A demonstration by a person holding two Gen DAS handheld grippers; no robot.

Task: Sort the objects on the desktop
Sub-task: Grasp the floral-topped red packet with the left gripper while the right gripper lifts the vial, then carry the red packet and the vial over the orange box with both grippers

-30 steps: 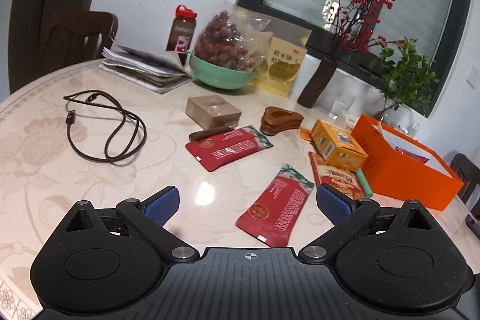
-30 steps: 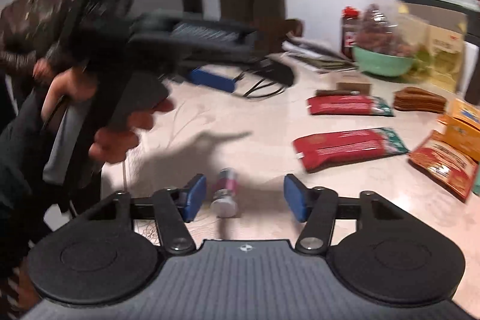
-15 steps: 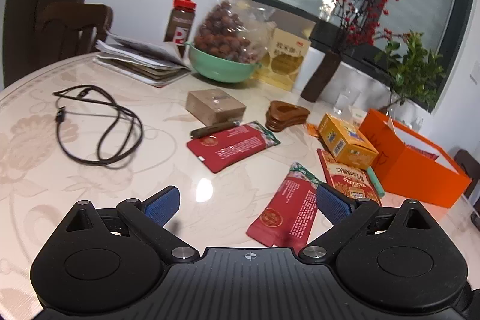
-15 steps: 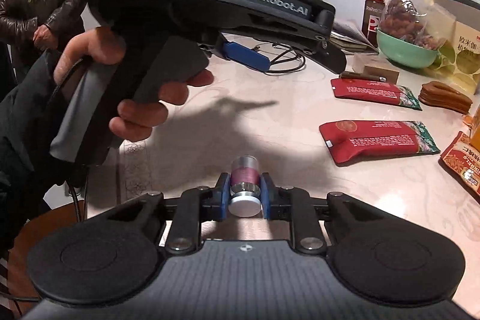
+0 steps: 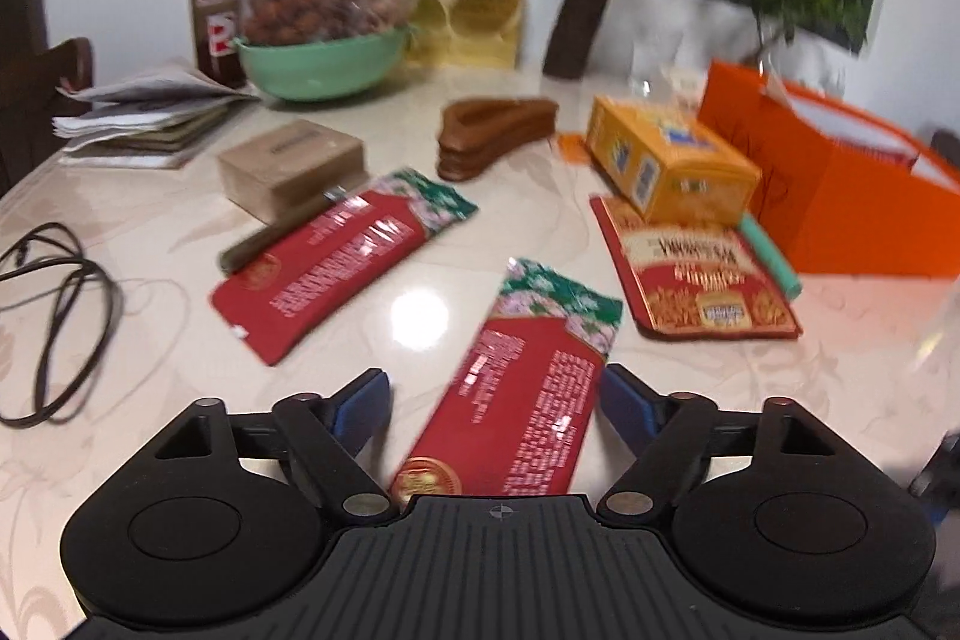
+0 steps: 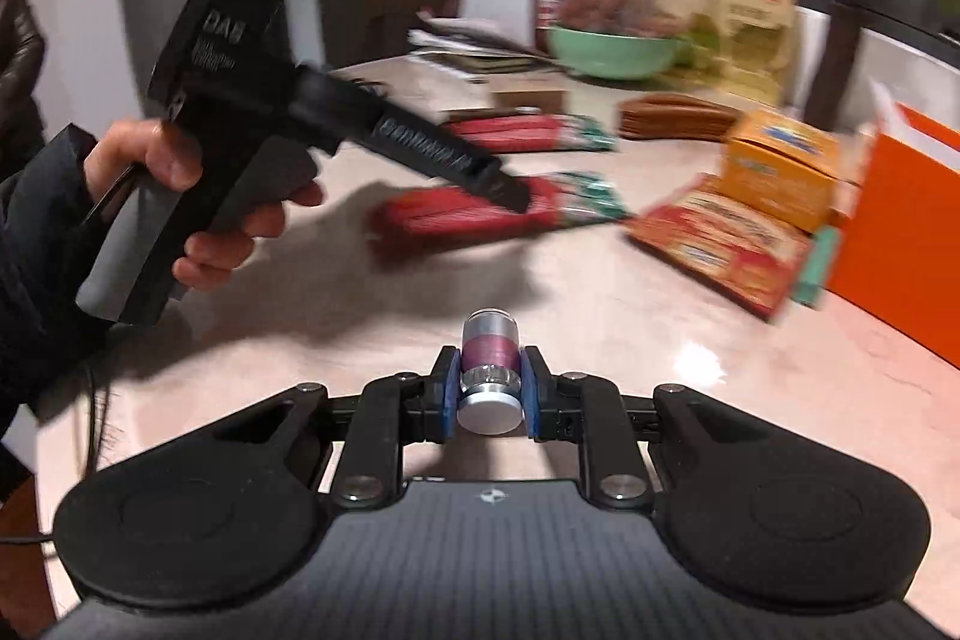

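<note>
My left gripper [image 5: 492,400] straddles the near end of a red snack packet [image 5: 528,388] that lies flat on the table. Its jaws are closing; the left pad stands clear of the packet and the right pad is at its edge. In the right wrist view a hand holds that gripper [image 6: 510,190] tilted down over the same packet [image 6: 456,220]. My right gripper [image 6: 489,394] is shut on a small vial [image 6: 489,352] with a pink label and a silver cap, held just above the tabletop.
A second red packet [image 5: 342,268], an orange-red packet [image 5: 690,280] and a yellow box [image 5: 672,160] lie beyond. An orange box [image 5: 840,196] stands at the right. A green bowl [image 5: 324,64], a brown box [image 5: 288,160], papers and a black cable [image 5: 54,316] occupy the left.
The left gripper came forward and down over the nearer red packet and its jaws narrowed. The right gripper shut on the vial and carried it right, toward the orange box.
</note>
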